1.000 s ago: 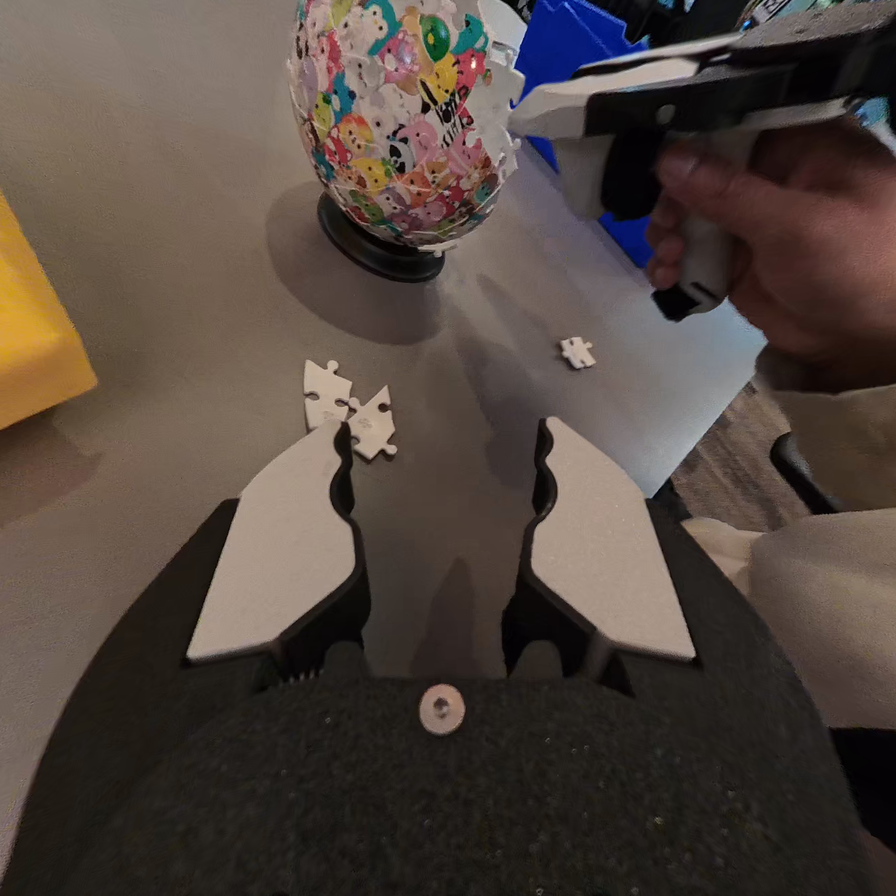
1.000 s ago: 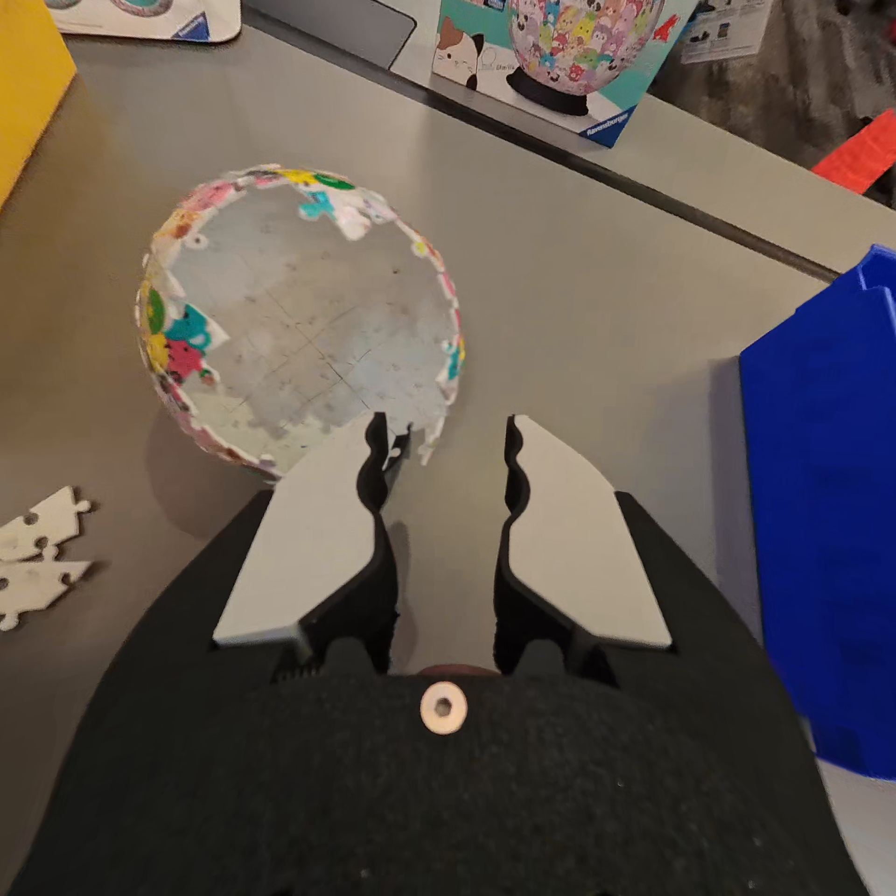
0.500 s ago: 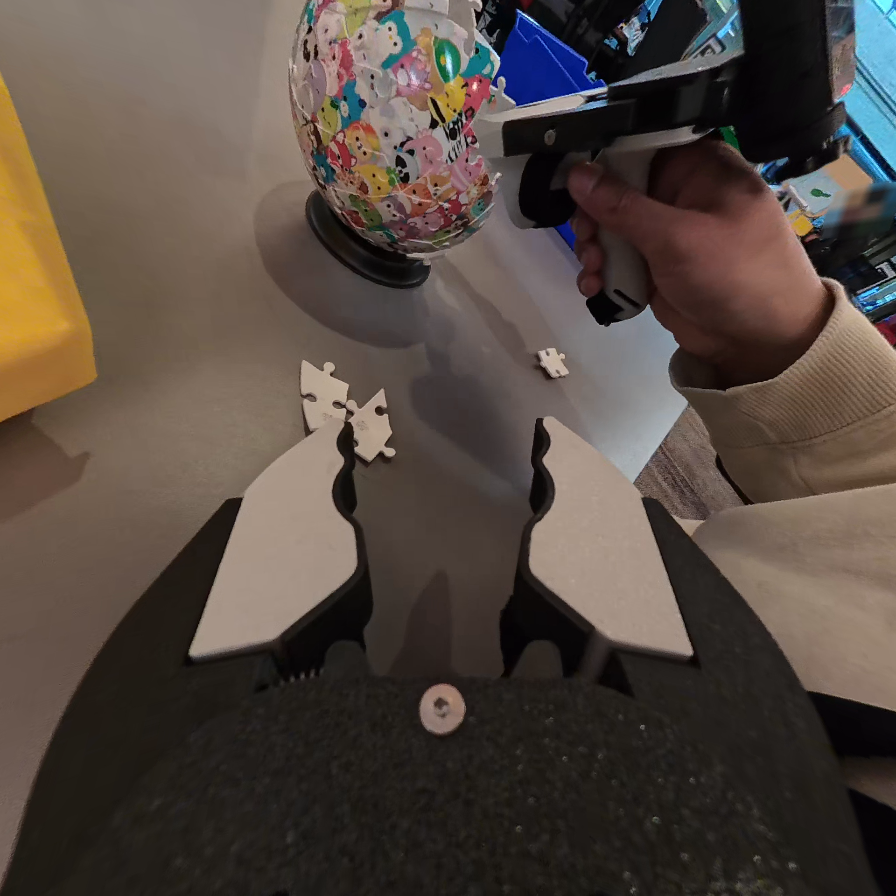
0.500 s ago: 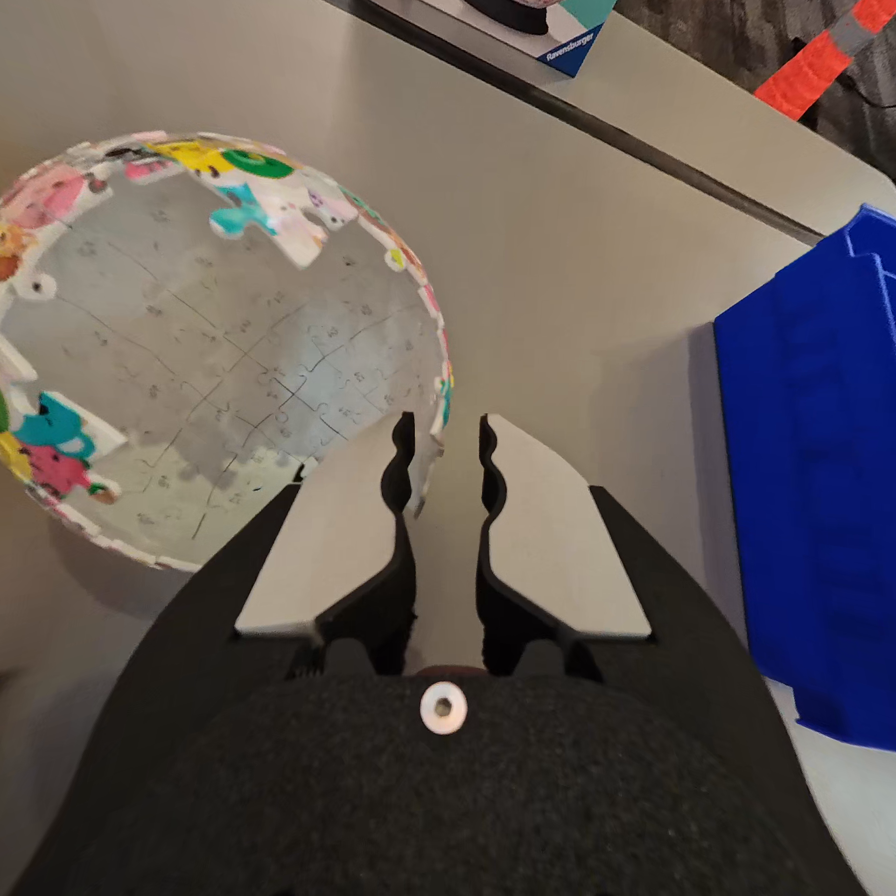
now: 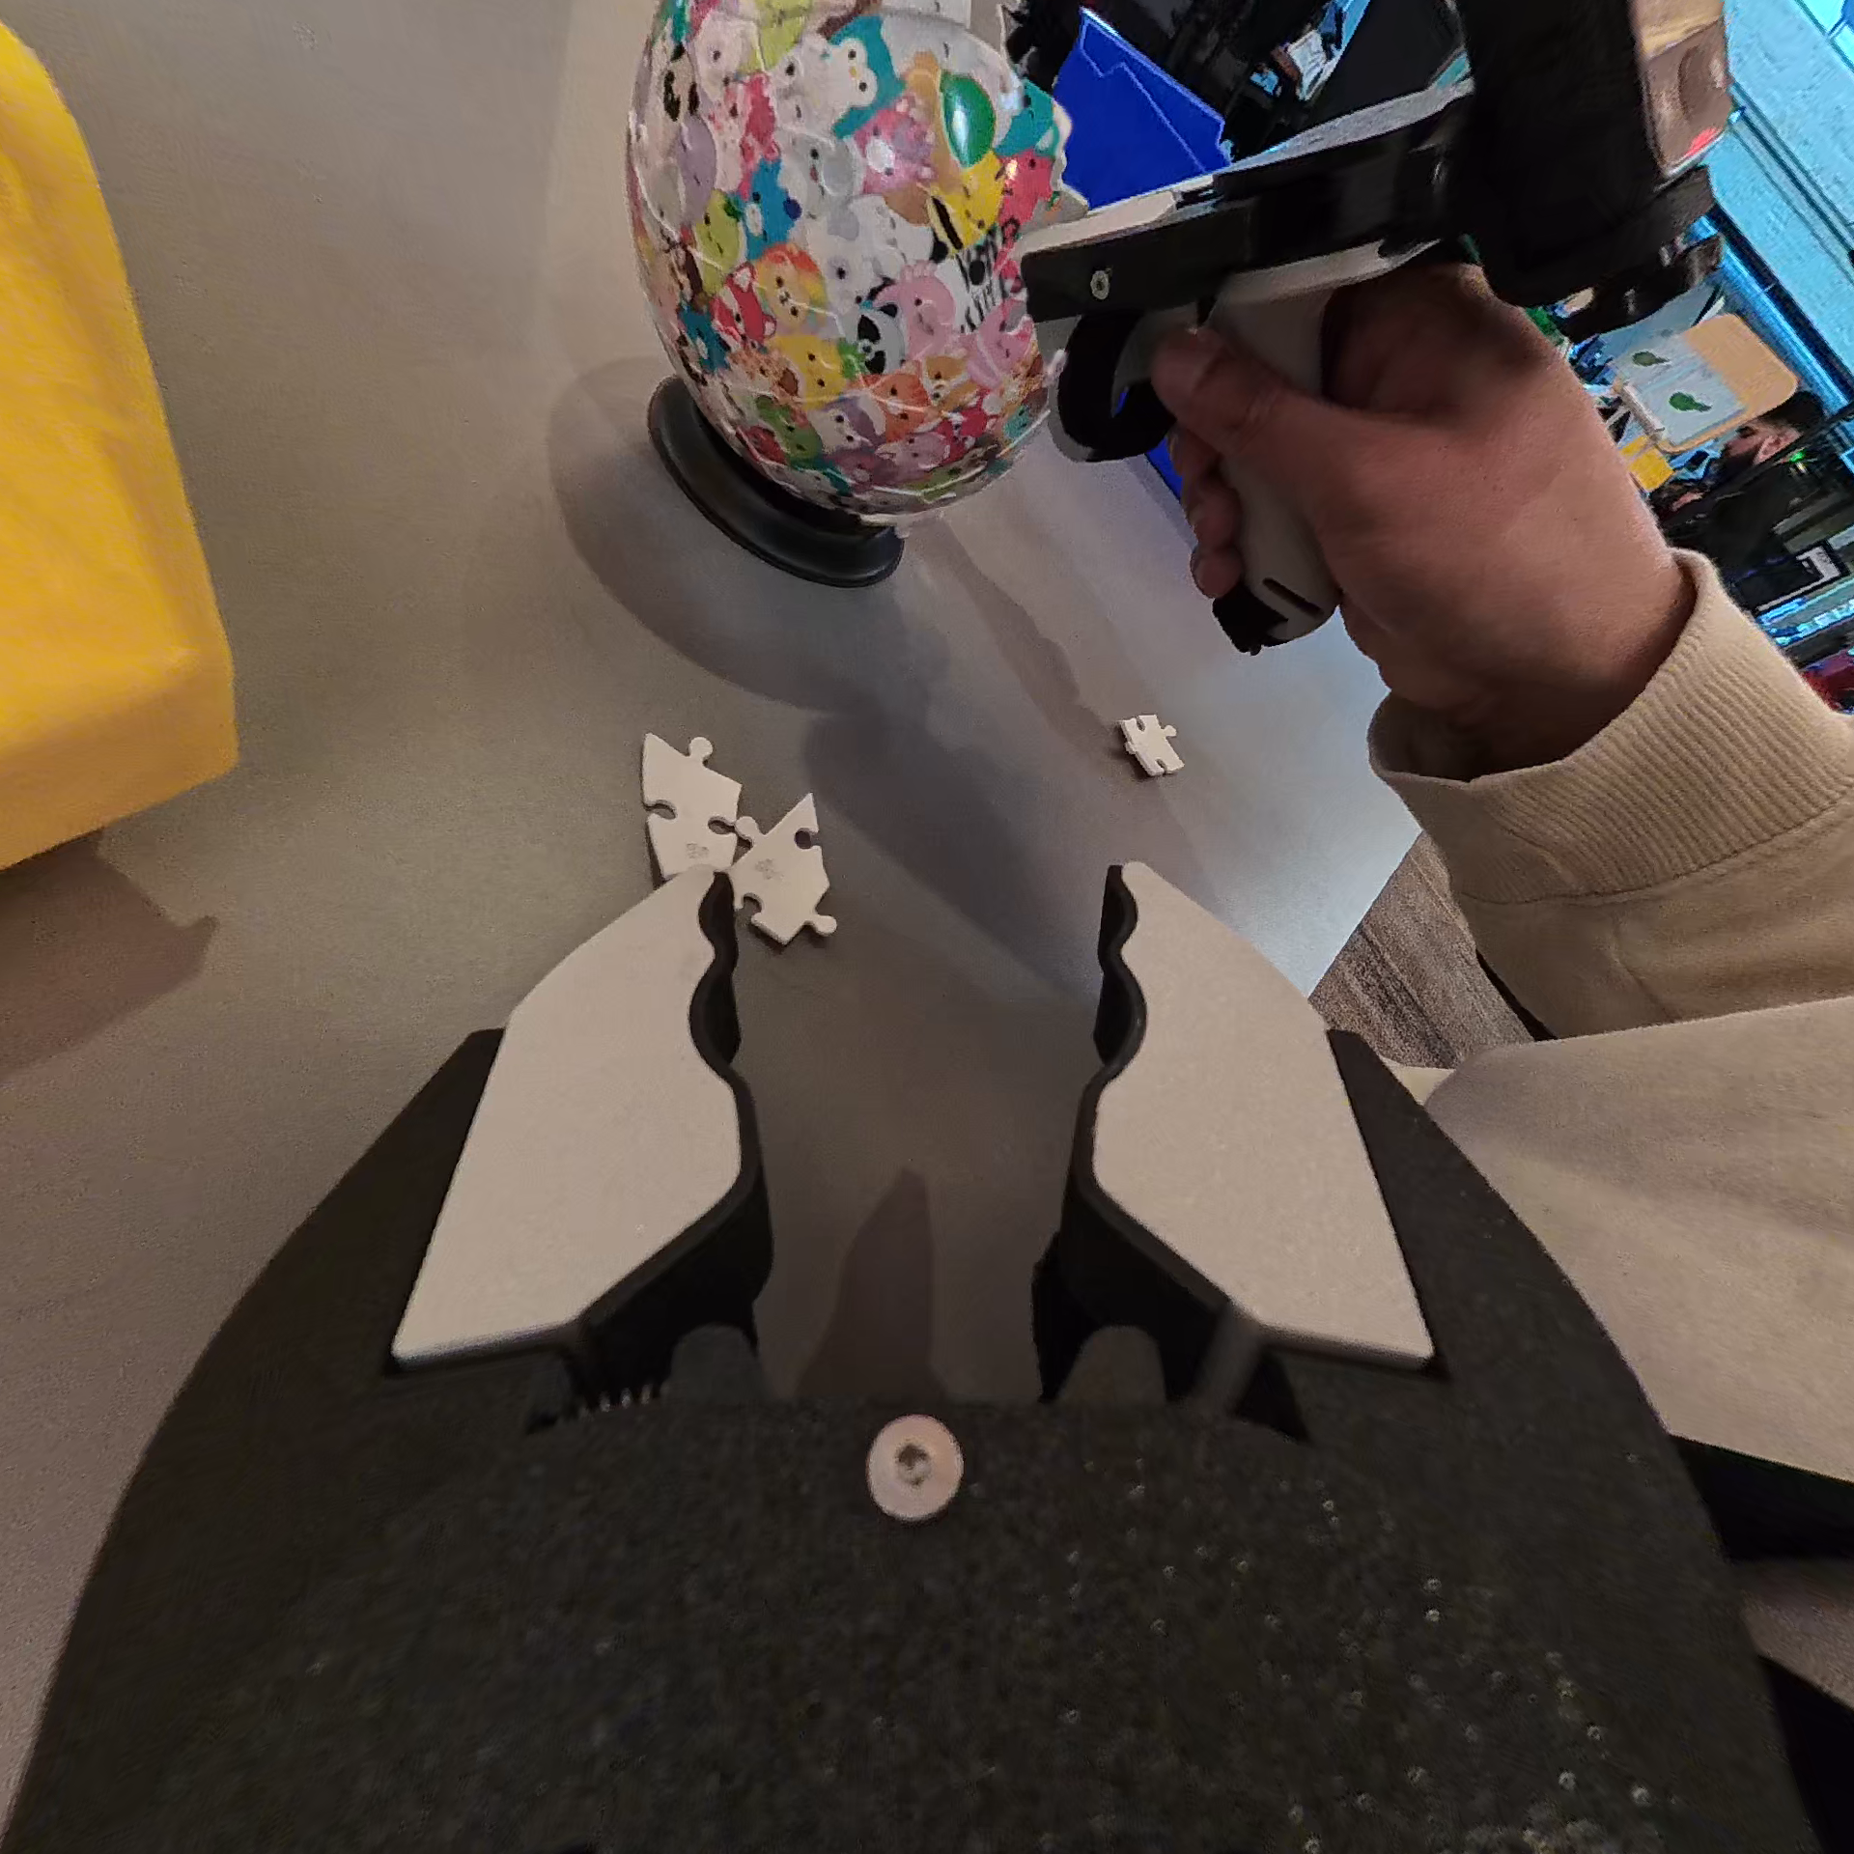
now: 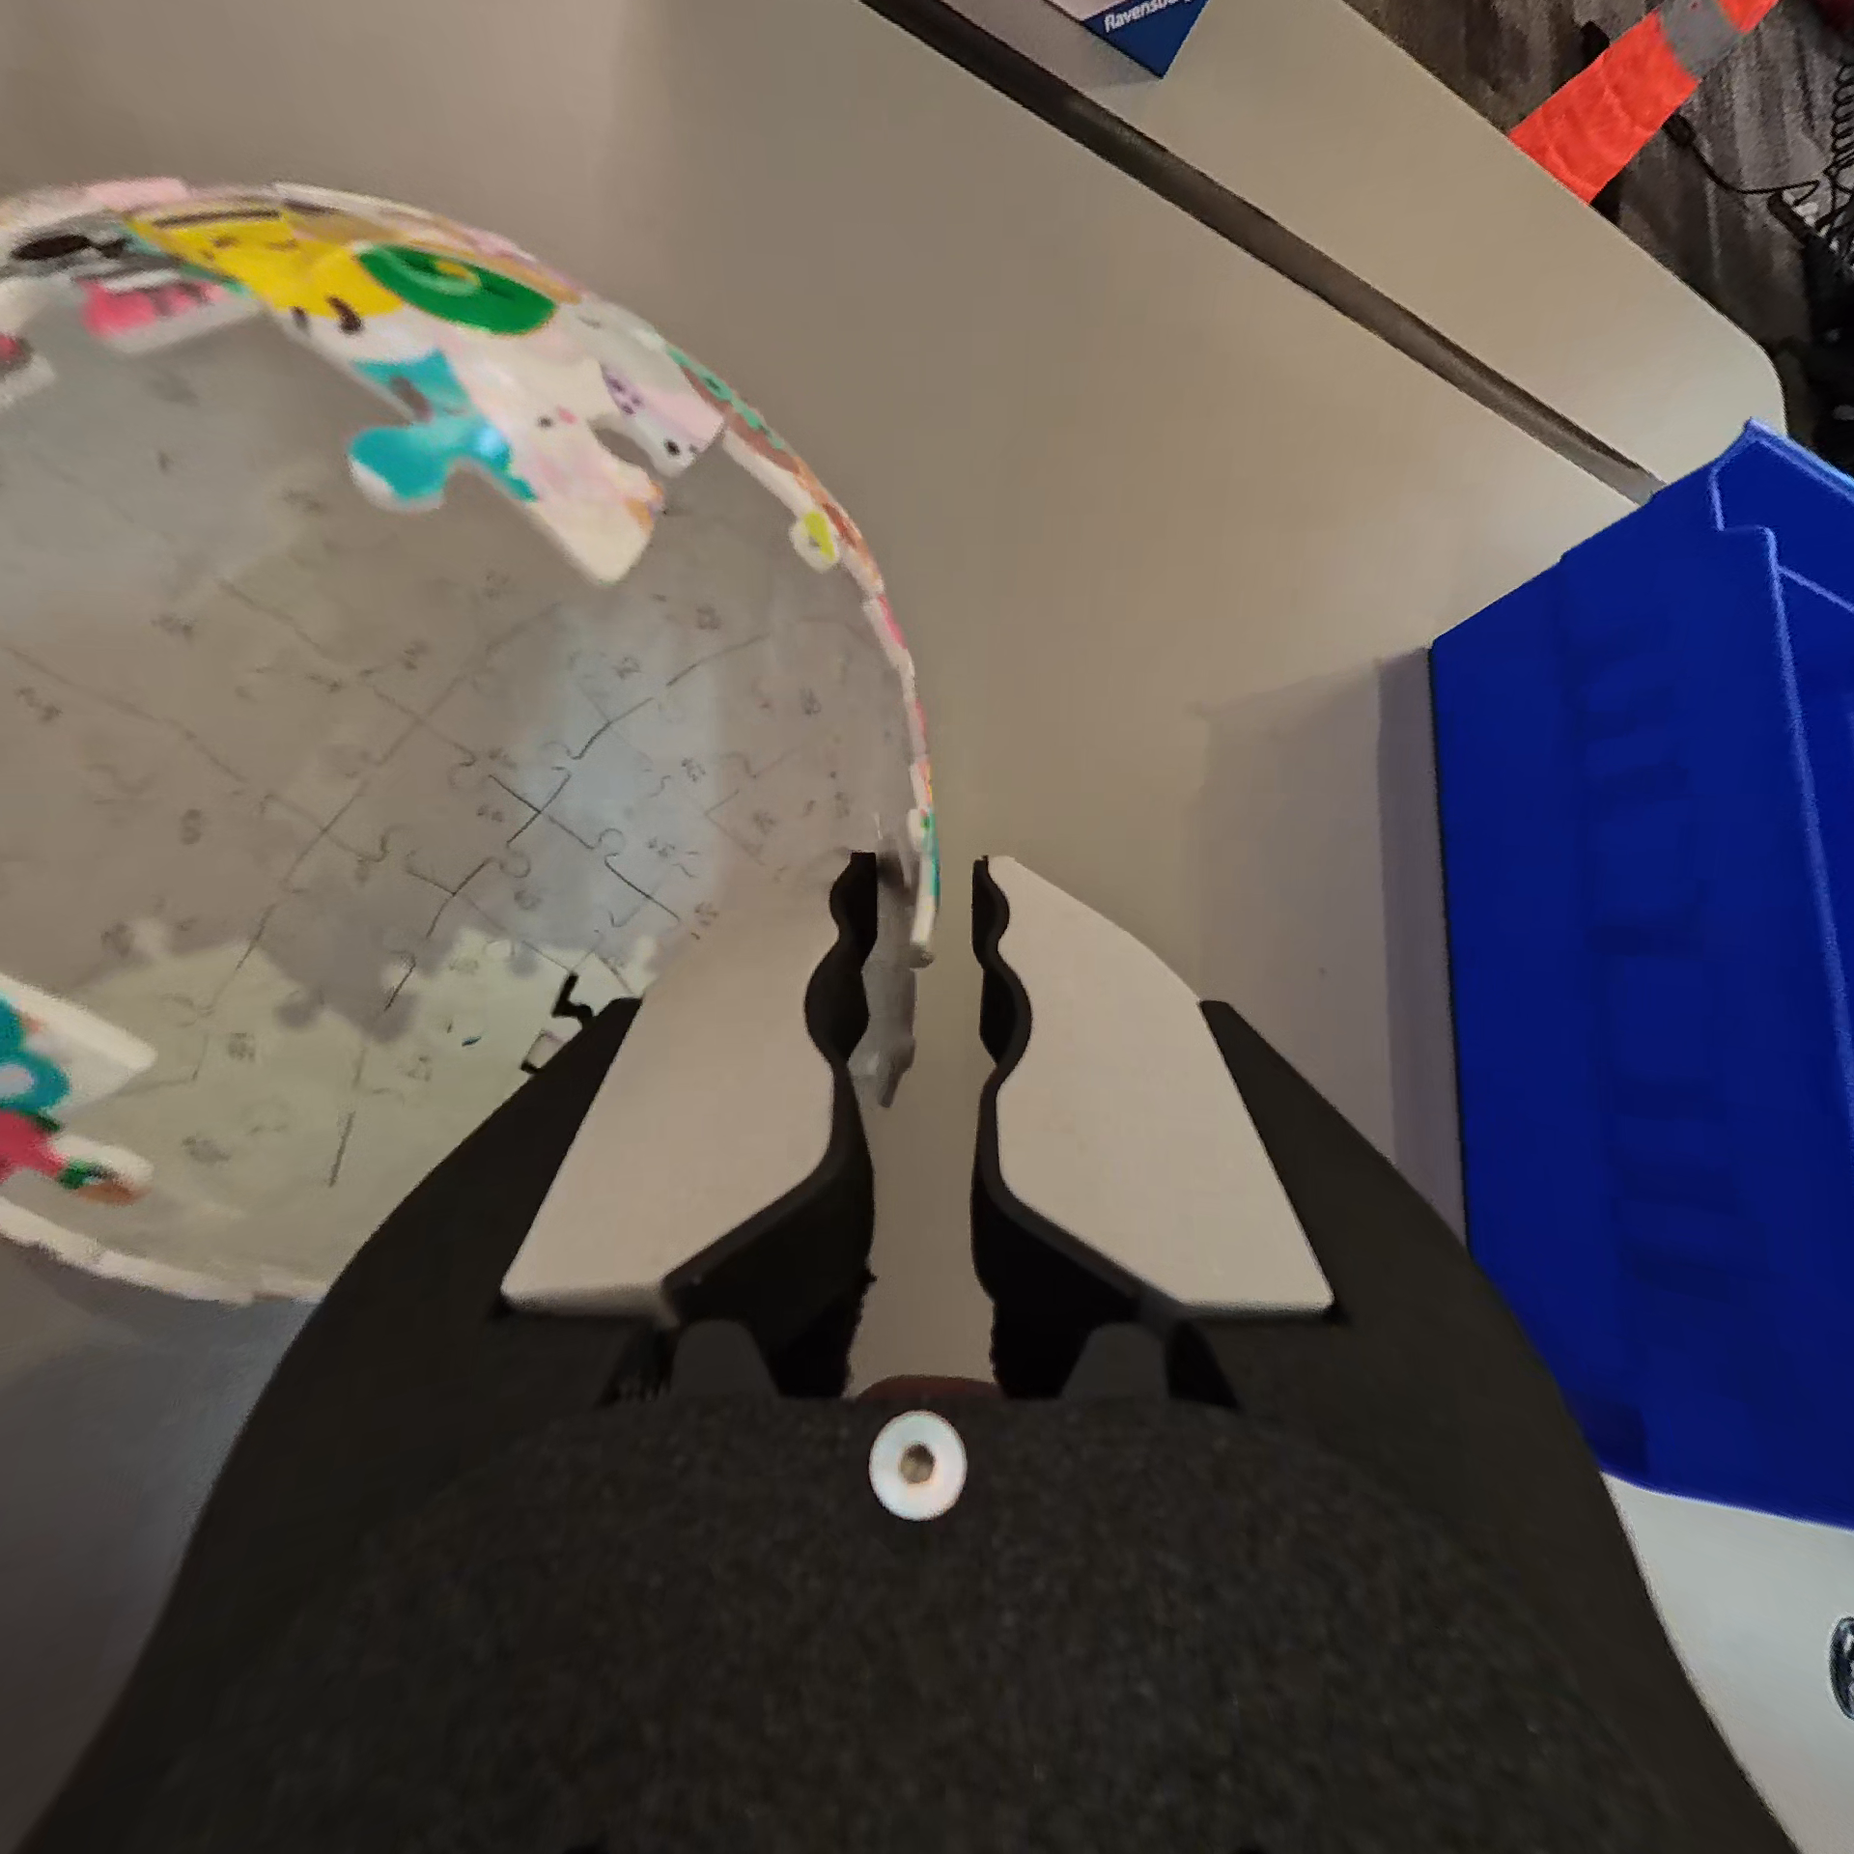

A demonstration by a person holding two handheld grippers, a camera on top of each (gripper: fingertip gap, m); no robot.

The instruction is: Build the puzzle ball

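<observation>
The puzzle ball (image 5: 833, 281), covered in colourful cartoon animals, stands on a black ring stand (image 5: 773, 522) on the grey table. In the right wrist view its open side shows the grey inside (image 6: 401, 752). My right gripper (image 6: 918, 863) has its jaws narrowed around the ball's rim (image 6: 903, 933), with a thin gap left at the right finger. It also shows in the left wrist view (image 5: 1043, 261), held by a hand. My left gripper (image 5: 913, 883) is open and empty above the table. Two joined white pieces (image 5: 692, 813) lie face down by its left fingertip. A small white piece (image 5: 1151, 745) lies farther right.
A yellow bin (image 5: 90, 502) stands at the left. A blue bin (image 6: 1655, 953) stands right of the ball. A puzzle box corner (image 6: 1144, 20) lies beyond a seam in the table. The table's edge (image 5: 1334, 963) runs near the person's sleeve. The gap from one gripper's tips to the other's is roughly 25 centimeters. My right tips are roughly 15 centimeters from the small white piece (image 5: 1151, 745).
My right gripper has moved in onto the ball's rim and its jaws have narrowed. My left gripper has stayed open and nearly still.
</observation>
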